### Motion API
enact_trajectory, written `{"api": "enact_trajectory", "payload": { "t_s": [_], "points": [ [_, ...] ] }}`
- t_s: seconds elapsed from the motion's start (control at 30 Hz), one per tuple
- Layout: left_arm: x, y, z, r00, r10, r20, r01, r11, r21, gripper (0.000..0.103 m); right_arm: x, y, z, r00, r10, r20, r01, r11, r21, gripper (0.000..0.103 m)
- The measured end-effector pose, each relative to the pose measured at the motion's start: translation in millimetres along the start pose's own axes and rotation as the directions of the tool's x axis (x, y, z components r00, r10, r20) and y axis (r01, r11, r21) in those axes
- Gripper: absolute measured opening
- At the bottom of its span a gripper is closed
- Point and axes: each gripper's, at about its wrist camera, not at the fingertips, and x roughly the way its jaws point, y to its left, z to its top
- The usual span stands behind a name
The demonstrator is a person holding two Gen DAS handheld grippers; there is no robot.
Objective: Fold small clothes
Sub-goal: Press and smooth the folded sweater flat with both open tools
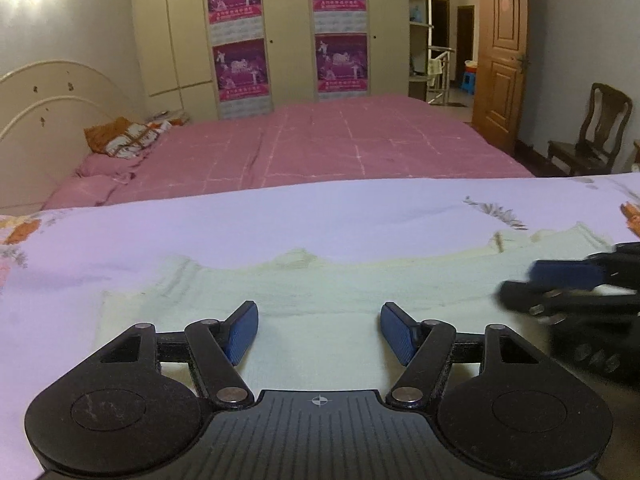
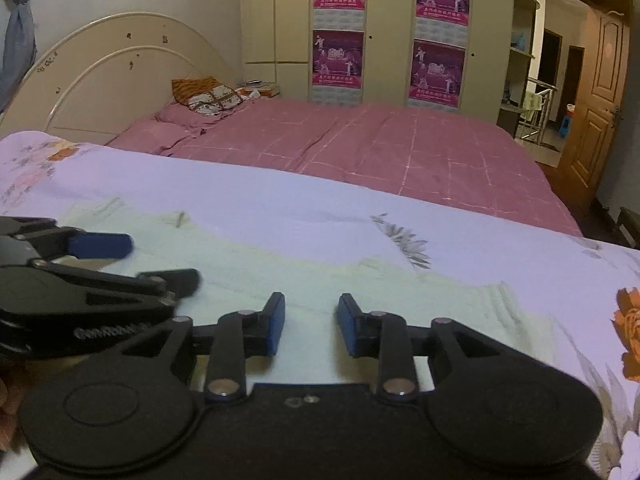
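Note:
A small pale yellow-green garment (image 1: pixel 320 288) lies spread flat on a lilac floral sheet (image 1: pixel 280 220). My left gripper (image 1: pixel 319 322) is open and empty, low over the garment's near part. My right gripper (image 2: pixel 311 322) is open and empty, also low over the garment (image 2: pixel 320 276). The right gripper shows blurred at the right edge of the left wrist view (image 1: pixel 560 280). The left gripper shows at the left edge of the right wrist view (image 2: pixel 104 256). The two grippers are side by side, close together.
A pink checked bed (image 1: pixel 320 144) with a cream headboard (image 1: pixel 52 120) lies beyond the sheet. A wardrobe with purple posters (image 1: pixel 288 36) stands behind it. A wooden door (image 1: pixel 500 60) and a chair (image 1: pixel 592 132) are at the right.

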Motion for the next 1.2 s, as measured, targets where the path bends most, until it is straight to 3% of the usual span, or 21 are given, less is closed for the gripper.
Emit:
{"api": "enact_trajectory", "payload": {
  "t_s": [0.33, 0.53, 0.7, 0.93, 1.07, 1.2],
  "points": [
    [10, 39, -1, 0.998, 0.067, 0.003, -0.067, 0.997, -0.028, 0.068, -13, -55, -15, 0.993, -0.117, -0.001, 0.117, 0.991, 0.06, 0.031],
    [7, 38, -1, 0.996, 0.085, 0.002, -0.085, 0.996, -0.04, 0.068, -18, -53, -18, 0.99, -0.144, -0.004, 0.144, 0.988, 0.057, 0.034],
    [-23, 21, -5, 0.998, 0.058, 0.038, -0.056, 0.998, -0.034, 0.068, -45, -24, -20, 0.997, -0.063, 0.051, 0.061, 0.997, 0.043, 0.037],
    [-40, -8, -35, 0.999, 0.034, 0.007, -0.034, 0.999, 0.024, 0.068, -57, 24, -43, 1.0, 0.01, 0.023, -0.009, 1.0, -0.028, 0.041],
    [-47, 13, -41, 0.998, 0.068, 0.007, -0.068, 0.998, 0.0, 0.07, -57, 19, -48, 0.999, -0.049, 0.009, 0.049, 0.997, -0.064, 0.045],
    [-58, 51, -55, 0.993, 0.119, -0.005, -0.119, 0.992, -0.05, 0.071, -67, -25, -50, 0.988, -0.154, -0.024, 0.154, 0.988, 0.001, 0.046]
  ]
}}
